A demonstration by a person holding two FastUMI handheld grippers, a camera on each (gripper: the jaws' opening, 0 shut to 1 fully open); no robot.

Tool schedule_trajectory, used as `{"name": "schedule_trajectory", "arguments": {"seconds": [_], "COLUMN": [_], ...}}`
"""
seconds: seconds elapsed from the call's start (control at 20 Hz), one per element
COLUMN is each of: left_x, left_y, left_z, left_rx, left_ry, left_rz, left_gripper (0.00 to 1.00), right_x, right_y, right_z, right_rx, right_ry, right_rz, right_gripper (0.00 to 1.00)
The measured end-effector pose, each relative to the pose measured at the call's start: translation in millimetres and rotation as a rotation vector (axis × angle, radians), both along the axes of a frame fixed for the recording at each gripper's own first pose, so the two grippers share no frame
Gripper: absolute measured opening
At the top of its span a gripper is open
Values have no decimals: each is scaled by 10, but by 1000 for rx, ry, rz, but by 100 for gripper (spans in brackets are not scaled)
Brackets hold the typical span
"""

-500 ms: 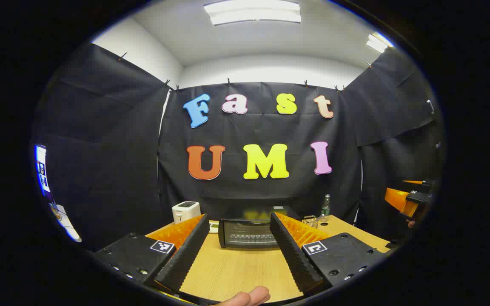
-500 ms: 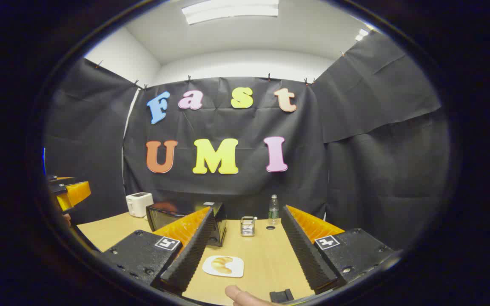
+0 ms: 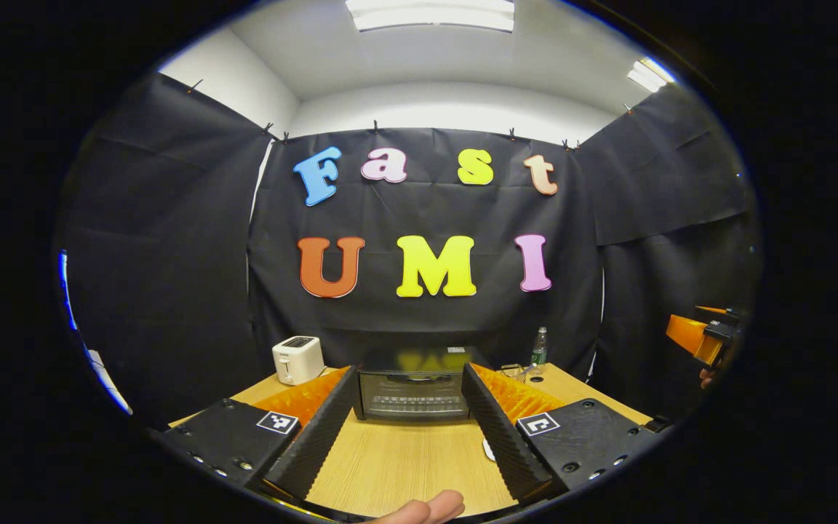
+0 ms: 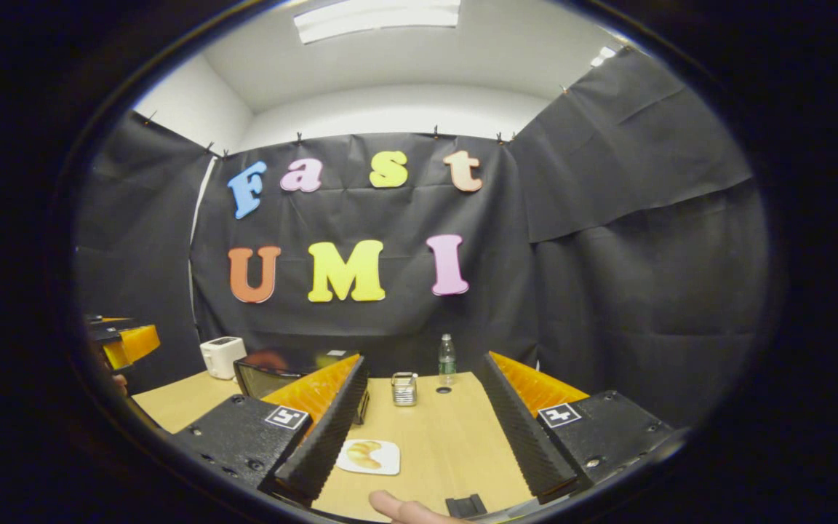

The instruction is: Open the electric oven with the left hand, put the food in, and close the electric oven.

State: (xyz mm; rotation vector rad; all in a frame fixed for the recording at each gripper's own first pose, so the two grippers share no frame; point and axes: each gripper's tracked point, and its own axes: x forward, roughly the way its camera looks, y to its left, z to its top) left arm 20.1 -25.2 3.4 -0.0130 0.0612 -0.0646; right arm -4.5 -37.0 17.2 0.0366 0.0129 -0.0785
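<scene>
Black cloth walls close in a booth with a white ceiling and strip lights, and a pale wooden table (image 3: pixel 404 466) fills the floor of both views. Toward the back of that table sits the electric oven (image 3: pixel 413 384), its long axis running side to side; in the left gripper view its shut glass door faces squarely toward the camera, while in the right gripper view the oven (image 4: pixel 273 377) stands turned at an angle. Left of the oven is a white toaster (image 3: pixel 297 359); right of it stand a small metal rack (image 4: pixel 404 388) and a clear bottle (image 4: pixel 447 359). Nearer than the oven and to its right, the food (image 4: pixel 364 453), a pale curved pastry, lies on a white plate (image 4: pixel 386 466) flat on the table. The left gripper (image 3: pixel 408 426) hangs above the table well short of the oven, fingers spread wide and empty. The right gripper (image 4: pixel 423 437) is likewise spread apart, holding nothing, with the plate just beside its left finger.
</scene>
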Motion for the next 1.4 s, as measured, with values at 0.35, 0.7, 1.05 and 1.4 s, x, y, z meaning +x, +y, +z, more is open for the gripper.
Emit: {"name": "schedule_trajectory", "arguments": {"seconds": [0.35, 0.7, 1.05, 1.4], "left_x": [22, 775, 1969, 2741], "left_y": [-152, -471, -575, -337], "left_z": [-6, -217, -749, -1513], "left_rx": [35, 4, -32, 20], "left_ry": [3, 79, 180, 337], "left_rz": [-15, -137, -167, -65], "left_gripper": [95, 96, 96, 94], "right_x": [-18, -60, -38, 73], "right_y": [-67, -173, -299, -371], "right_z": [-84, -191, -343, -459], "right_rx": [20, 51, 37, 55], "right_ry": [3, -7, -16, 7], "right_rz": [28, 34, 52, 62], "right_gripper": [99, 99, 99, 99]}}
